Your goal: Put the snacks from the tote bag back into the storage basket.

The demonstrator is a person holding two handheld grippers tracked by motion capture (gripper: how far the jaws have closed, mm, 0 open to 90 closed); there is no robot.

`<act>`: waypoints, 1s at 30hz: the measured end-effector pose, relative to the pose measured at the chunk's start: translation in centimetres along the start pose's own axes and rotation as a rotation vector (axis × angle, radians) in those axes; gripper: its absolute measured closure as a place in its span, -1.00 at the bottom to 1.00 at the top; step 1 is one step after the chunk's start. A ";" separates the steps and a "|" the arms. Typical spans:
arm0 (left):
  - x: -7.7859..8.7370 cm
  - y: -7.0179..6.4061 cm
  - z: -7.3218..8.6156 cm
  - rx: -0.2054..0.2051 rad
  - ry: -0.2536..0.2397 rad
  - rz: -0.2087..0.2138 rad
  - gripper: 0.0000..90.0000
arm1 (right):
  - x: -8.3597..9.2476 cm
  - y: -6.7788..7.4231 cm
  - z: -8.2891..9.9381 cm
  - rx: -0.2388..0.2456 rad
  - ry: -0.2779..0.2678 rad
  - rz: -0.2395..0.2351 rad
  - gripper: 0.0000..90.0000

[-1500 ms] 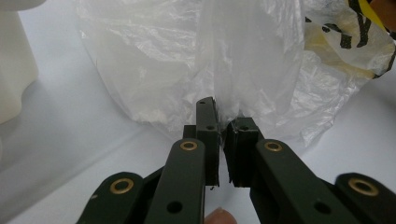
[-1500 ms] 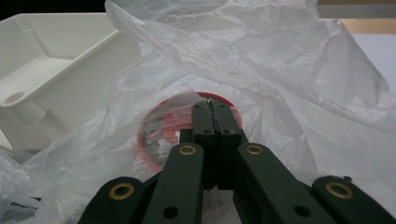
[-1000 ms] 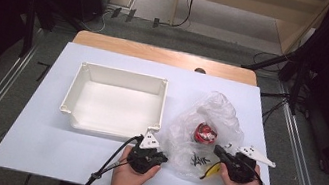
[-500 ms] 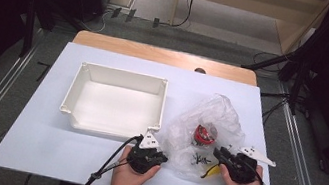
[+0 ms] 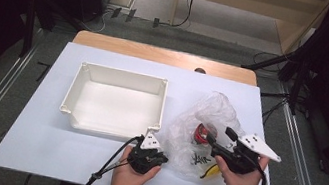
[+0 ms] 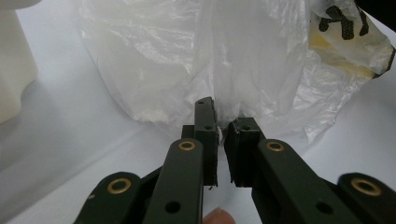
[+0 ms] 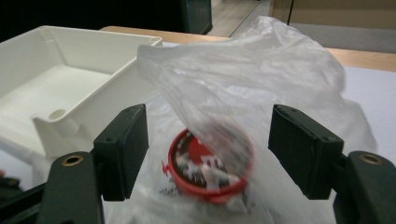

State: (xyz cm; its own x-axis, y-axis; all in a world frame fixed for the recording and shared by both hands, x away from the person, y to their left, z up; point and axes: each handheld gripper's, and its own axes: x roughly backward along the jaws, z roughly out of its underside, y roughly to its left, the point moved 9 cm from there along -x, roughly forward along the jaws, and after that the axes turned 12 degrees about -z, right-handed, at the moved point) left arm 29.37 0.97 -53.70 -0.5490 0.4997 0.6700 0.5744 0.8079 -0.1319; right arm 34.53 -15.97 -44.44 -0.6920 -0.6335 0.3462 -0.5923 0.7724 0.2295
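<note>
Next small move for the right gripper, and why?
Probably lower the right gripper into the plastic bag around the red-lidded tub: its jaws have just been opening, nothing between the pads, while the left gripper pinches the bag's edge.

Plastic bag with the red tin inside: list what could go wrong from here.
1. The left tool pinches only a thin fold of the bag; the film could slip out or tear if pulled.
2. The right tool has just been opening and stands wide apart above the red tin, with film draped between them; closing now might grab plastic instead of the tin.
3. The bag lies right beside the white tray; tugging could nudge it.
</note>
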 end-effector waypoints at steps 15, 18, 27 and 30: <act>0.1 0.1 -0.1 0.006 -0.010 0.004 0.88 | -3.9 -5.1 0.2 -0.127 0.071 0.076 1.00; 0.1 0.1 -0.1 0.006 -0.009 0.005 0.89 | -3.9 -7.4 1.2 -0.168 0.106 0.124 1.00; 0.1 0.1 0.0 0.006 -0.005 0.012 0.93 | -5.2 -11.7 6.3 -0.263 0.236 0.203 1.00; 0.1 0.1 0.0 0.005 -0.004 0.012 0.93 | -5.0 -12.1 6.3 -0.282 0.223 0.217 1.00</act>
State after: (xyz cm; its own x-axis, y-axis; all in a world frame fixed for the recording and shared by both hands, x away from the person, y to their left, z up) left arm 29.37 1.11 -53.61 -0.5443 0.5109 0.6653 0.5779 0.8033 -0.1441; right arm 42.53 -22.44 -54.71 -0.6638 -0.4531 0.5950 -0.2852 0.8888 0.3586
